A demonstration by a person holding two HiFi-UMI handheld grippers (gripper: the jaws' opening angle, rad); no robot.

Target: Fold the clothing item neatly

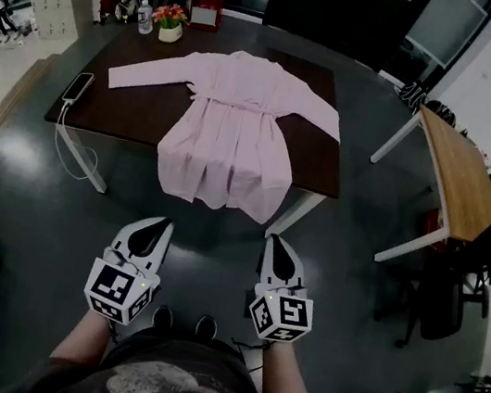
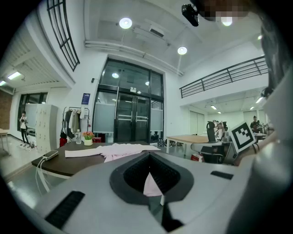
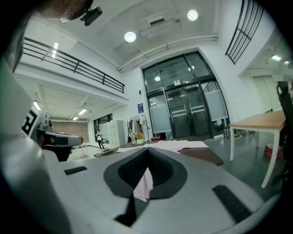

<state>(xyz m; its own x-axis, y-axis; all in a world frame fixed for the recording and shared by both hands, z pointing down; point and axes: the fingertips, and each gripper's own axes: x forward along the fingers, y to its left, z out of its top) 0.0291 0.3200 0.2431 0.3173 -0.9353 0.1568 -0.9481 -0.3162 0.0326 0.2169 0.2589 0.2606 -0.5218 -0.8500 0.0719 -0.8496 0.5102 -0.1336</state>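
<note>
Down by our waist, the left gripper (image 1: 159, 226) & right gripper (image 1: 276, 243) sit side by side, both w/ jaws pressed together on nothing, tips aimed at the table. Each is smooth grey-white plastic w/ ribbed black pads and a black-and-white marker cube at the back. Under them we see glossy dark-grey floor (image 1: 25, 218), and both grippers are well apart from the table. Next out is the robe (image 1: 233, 132): pale pink, thin soft-looking fabric, laid flat on the table (image 1: 137, 115), collar at the far end, both sleeves spread out to the sides, a sash of the same cloth across the waist. Its skirt flares wider toward us w/ long lengthwise creases, and the hem hangs over the near edge. Table top is dark brown, rectangular, matte, on slim white legs. At its left edge lies a dark phone (image 1: 77, 87) w/ a thin white cable (image 1: 73, 149) looping down toward the floor. At the far end of the top are a small white pot of orange-pink flowers (image 1: 171, 23) and a clear bottle (image 1: 145, 17) just beside it. Beyond the table we see a red box (image 1: 207, 5). Off to the right, apart from all that, stands a light-wood desk (image 1: 461, 173) on white legs w/ dark chairs (image 1: 454, 294) near it.
</note>
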